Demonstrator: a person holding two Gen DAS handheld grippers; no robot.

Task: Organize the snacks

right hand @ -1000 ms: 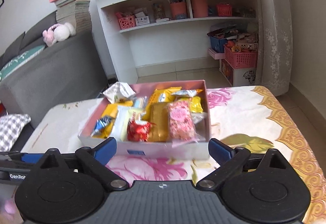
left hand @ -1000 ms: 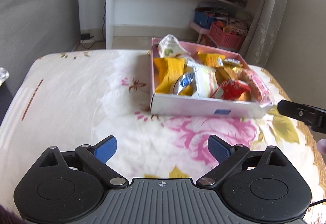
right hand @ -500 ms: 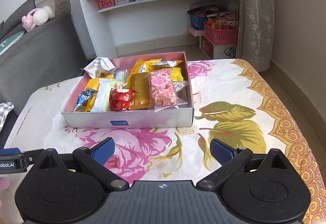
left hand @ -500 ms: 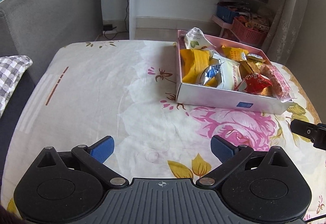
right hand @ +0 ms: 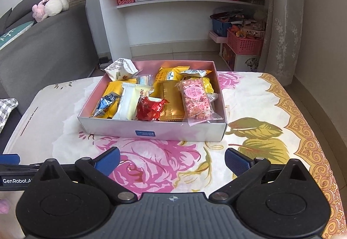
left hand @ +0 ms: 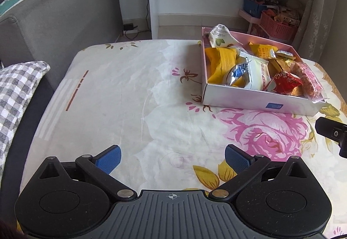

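Pink snack box (right hand: 151,130) on floral cloth (left hand: 130,98), packets inside, left gripper (left hand: 172,159) and right gripper (right hand: 172,159) near the box, jaws spread wide after opening, nothing between

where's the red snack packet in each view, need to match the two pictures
Left wrist: red snack packet sits right of centre, at the near wall of the pink box.
Right wrist: red snack packet lies near the picture's centre, against the box's front wall.
Shared landmark: the blue sticker on that wall.
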